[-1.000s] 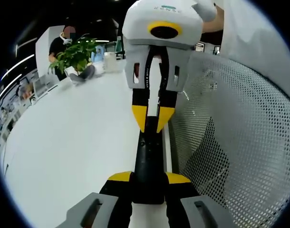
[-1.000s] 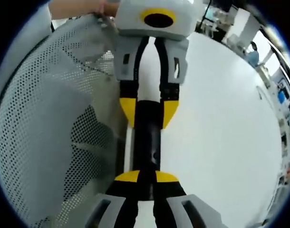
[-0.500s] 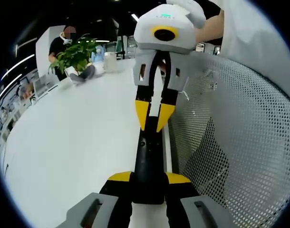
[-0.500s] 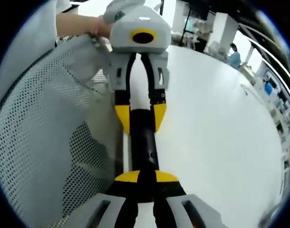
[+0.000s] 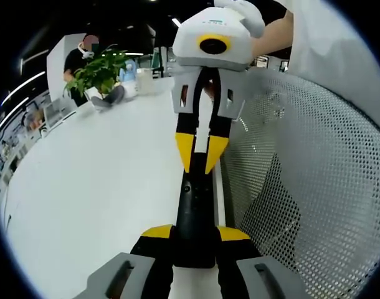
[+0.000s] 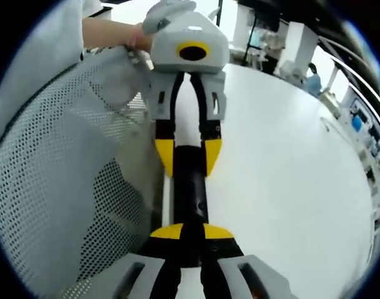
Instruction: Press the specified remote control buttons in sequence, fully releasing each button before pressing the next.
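A broad white worktop (image 5: 96,187) beside a mesh screen (image 5: 314,180). The slim, rigid, light remote (image 5: 195,212) lies along its screen-side edge, left tongs (image 5: 195,235) clenched across its near end; right tongs (image 5: 199,167) hover above, nearly closed, ungripping.

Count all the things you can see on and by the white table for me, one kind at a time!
Black remote control: 1
Grippers, left gripper and right gripper: 2
White mesh chair back: 1
Potted green plant: 1
White table: 1
Total: 6
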Available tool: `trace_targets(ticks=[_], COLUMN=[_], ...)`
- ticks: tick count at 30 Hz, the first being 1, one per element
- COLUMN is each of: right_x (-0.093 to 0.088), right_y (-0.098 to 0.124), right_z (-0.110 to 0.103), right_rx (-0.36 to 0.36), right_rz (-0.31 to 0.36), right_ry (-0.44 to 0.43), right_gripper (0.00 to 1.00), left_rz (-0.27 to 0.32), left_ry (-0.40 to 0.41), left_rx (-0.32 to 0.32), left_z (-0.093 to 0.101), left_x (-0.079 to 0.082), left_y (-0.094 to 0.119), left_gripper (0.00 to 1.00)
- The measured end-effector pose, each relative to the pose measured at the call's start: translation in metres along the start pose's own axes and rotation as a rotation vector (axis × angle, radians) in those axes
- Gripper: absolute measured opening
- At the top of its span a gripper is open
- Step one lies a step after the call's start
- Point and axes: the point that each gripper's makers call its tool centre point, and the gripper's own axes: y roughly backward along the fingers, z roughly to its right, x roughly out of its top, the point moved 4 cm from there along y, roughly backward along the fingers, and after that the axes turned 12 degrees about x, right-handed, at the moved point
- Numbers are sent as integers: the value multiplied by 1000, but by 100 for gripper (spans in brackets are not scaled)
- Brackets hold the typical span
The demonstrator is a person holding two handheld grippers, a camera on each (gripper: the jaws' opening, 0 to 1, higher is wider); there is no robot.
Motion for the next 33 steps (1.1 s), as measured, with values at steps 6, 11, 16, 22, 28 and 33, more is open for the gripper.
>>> trace_targets(ticks=[6, 11, 16, 22, 28, 33], right_x=[4, 7, 9, 7, 3, -1], right_y=[-2, -4, -6, -5, -2, 0], right_z=[0, 2, 1, 3, -1, -3], right_rx=[12, 32, 24, 24, -20, -55], right_rz=[-68, -144, -227, -215, -108, 35], right_ry=[0, -10, -43, -81, -9, -41], right_gripper=[6, 6, 6, 6, 6, 6], left_rz=[2, 2, -1, -2, -2, -2], left_ry=[0, -1, 1, -1, -1, 1], left_rx=[-1, 0, 1, 0, 1, 2], left_z=[0, 0, 0, 0, 0, 0], left_x=[0, 0, 0, 0, 0, 1], left_y=[0, 0, 0, 0, 0, 0], left_gripper=[25, 25, 25, 25, 25, 25])
